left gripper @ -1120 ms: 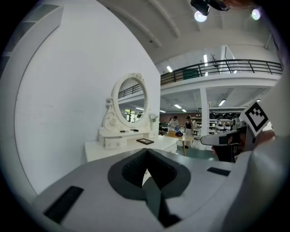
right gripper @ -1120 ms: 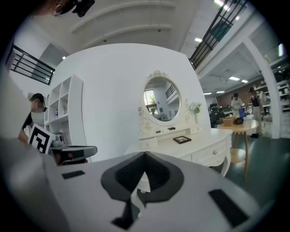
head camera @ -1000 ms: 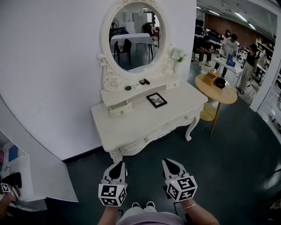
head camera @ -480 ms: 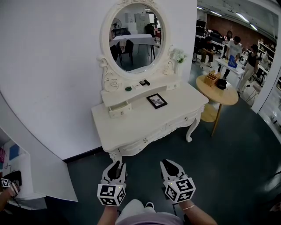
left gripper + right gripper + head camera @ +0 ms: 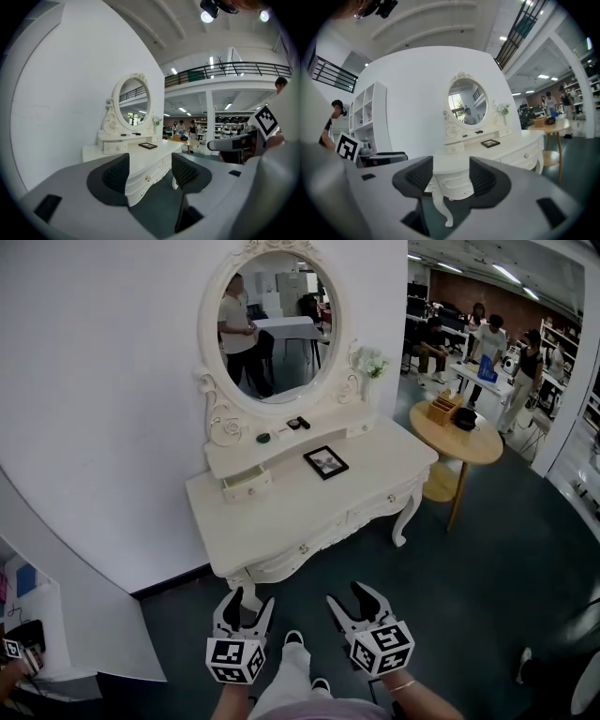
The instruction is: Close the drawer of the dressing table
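Observation:
The white dressing table (image 5: pixel 309 507) with its oval mirror (image 5: pixel 267 324) stands against the wall ahead. On its upper shelf at the left, a small drawer (image 5: pixel 246 484) is pulled out a little. My left gripper (image 5: pixel 249 604) and right gripper (image 5: pixel 354 601) hover side by side over the dark floor, well short of the table. Both sets of jaws are opening, with nothing between them. The left gripper view has the left gripper (image 5: pixel 150 169) framing the table front and the small drawer (image 5: pixel 111 147). In the right gripper view the right gripper (image 5: pixel 451 173) points at the table's left leg (image 5: pixel 440 206).
A photo frame (image 5: pixel 325 462), small dark items (image 5: pixel 298 423) and a flower vase (image 5: pixel 372 362) sit on the table. To the right stands a round wooden table (image 5: pixel 459 442), with several people behind it. White shelving (image 5: pixel 37 615) is at the left.
Both grippers' jaws have gone from shut to open. The dressing table has shifted slightly left in the head view, and a person now shows in the mirror.

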### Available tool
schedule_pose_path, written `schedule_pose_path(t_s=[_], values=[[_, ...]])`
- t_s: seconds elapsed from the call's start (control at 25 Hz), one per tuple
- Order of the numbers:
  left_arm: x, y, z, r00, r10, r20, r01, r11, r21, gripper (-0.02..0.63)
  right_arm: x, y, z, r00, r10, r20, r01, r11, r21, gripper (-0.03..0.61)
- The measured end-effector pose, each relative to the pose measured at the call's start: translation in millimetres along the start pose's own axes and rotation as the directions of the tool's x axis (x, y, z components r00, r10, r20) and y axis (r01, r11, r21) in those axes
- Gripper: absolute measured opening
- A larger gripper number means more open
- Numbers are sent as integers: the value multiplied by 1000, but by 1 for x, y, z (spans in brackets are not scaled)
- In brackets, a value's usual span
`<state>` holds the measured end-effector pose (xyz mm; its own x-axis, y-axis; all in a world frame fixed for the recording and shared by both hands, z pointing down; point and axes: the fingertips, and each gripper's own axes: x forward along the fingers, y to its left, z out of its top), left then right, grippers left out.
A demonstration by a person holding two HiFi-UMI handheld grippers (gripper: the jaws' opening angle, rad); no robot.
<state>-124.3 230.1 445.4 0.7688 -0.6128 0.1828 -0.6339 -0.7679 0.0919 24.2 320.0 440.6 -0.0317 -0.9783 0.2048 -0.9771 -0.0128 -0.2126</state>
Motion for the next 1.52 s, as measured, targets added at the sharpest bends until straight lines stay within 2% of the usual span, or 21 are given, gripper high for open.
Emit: schedule_pose_path(t_s=[0.24, 0.44, 0.96, 1.2, 1.52], values=[[36, 17, -1, 999, -31, -9, 30, 999, -21, 296, 34, -12, 1, 1000, -5, -13, 5, 1000, 12, 313], [86, 44, 1, 999, -49, -22, 48, 998, -50, 314, 83, -34, 10, 1000, -6, -29, 7, 1000, 12, 341], [222, 132, 40, 996, -83, -34, 80, 995, -61, 321, 231, -82, 63, 998, -48, -28, 48, 999, 9, 341], [252, 168, 46, 997, -72, -42, 69, 996, -62, 321, 281, -88, 74, 998, -50, -31, 50, 999, 7, 337], [270, 199, 43, 998, -48, -47, 45, 996, -71, 321, 314, -89, 72, 997, -59, -56, 59, 998, 2, 330]])
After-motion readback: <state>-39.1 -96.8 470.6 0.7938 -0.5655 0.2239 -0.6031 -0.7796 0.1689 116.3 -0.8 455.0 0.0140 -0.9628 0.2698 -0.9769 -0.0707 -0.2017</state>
